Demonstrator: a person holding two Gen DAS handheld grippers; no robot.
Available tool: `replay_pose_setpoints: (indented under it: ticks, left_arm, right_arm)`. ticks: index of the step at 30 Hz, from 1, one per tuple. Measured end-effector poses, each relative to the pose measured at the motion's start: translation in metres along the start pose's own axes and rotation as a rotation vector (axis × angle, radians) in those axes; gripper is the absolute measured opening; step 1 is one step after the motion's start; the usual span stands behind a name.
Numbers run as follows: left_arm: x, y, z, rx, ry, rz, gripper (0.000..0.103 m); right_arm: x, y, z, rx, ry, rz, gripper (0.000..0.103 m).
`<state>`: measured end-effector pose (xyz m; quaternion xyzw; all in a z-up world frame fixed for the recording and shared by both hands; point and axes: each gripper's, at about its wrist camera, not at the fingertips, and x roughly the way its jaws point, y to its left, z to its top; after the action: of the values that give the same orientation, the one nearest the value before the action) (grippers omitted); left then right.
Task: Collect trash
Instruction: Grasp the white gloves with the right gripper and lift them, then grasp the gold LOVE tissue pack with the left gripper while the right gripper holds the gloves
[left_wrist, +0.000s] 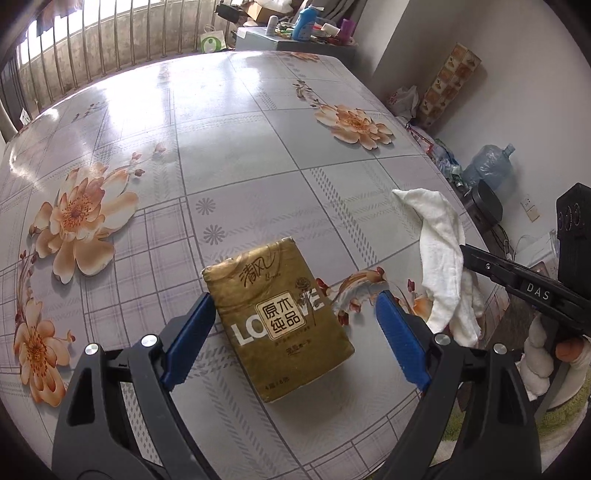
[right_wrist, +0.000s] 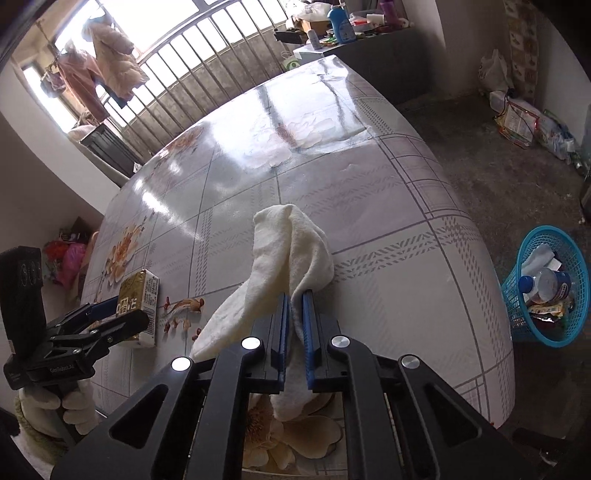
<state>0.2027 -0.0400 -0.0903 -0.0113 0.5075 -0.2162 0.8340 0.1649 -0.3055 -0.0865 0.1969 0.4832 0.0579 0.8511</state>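
A gold tissue pack (left_wrist: 282, 317) lies flat on the flowered table (left_wrist: 236, 155). My left gripper (left_wrist: 295, 314) is open, its blue fingers on either side of the pack, not touching it. The pack also shows in the right wrist view (right_wrist: 142, 302) with the left gripper (right_wrist: 110, 314) around it. My right gripper (right_wrist: 295, 299) is shut on a white cloth (right_wrist: 284, 254), which hangs above the table near its right edge. The cloth also shows in the left wrist view (left_wrist: 441, 258) held by the right gripper (left_wrist: 465, 254).
A blue mesh trash basket (right_wrist: 546, 291) with a bottle and wrappers stands on the floor right of the table. A water jug (left_wrist: 489, 162), bags and boxes line the far wall. A cluttered cabinet (left_wrist: 295, 37) stands behind the table.
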Motion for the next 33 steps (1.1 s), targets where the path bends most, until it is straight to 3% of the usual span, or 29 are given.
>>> replay_pose_setpoints:
  ticks: [3,5,8,10,12,17,23,28,33]
  left_arm:
    - [0.004,-0.006,0.002,0.031,-0.02,-0.001,0.084]
    - [0.006,-0.009,0.003,0.053,-0.036,-0.006,0.076]
    - [0.009,-0.014,0.003,0.097,-0.036,0.033,0.074]
    - [0.006,-0.014,0.002,0.101,-0.033,0.048,0.074]
    - [0.001,-0.014,0.0,0.102,-0.034,0.059,0.074]
    - [0.003,-0.009,-0.004,0.094,-0.014,0.098,0.074]
    - [0.006,-0.01,-0.004,0.089,-0.021,0.112,0.072]
    - [0.007,-0.011,-0.001,0.092,-0.03,0.135,0.058]
    - [0.006,-0.011,0.0,0.089,-0.037,0.125,0.05]
  right_arm:
    - [-0.007,-0.014,-0.003,0.033,0.005,0.001,0.008]
    - [-0.01,-0.02,-0.003,0.058,0.001,0.002,0.01]
    - [-0.011,-0.025,-0.001,0.103,-0.004,0.002,0.014]
    - [-0.012,-0.026,0.001,0.123,-0.008,0.017,0.02]
    - [-0.014,-0.025,0.003,0.136,-0.018,0.025,0.035]
    - [-0.02,-0.024,0.006,0.157,-0.058,0.035,0.057]
    - [-0.01,-0.006,0.002,0.099,-0.035,-0.026,0.059]
    - [0.0,0.008,-0.002,0.038,-0.026,-0.133,0.059]
    - [0.005,0.021,-0.005,-0.029,-0.022,-0.212,0.059]
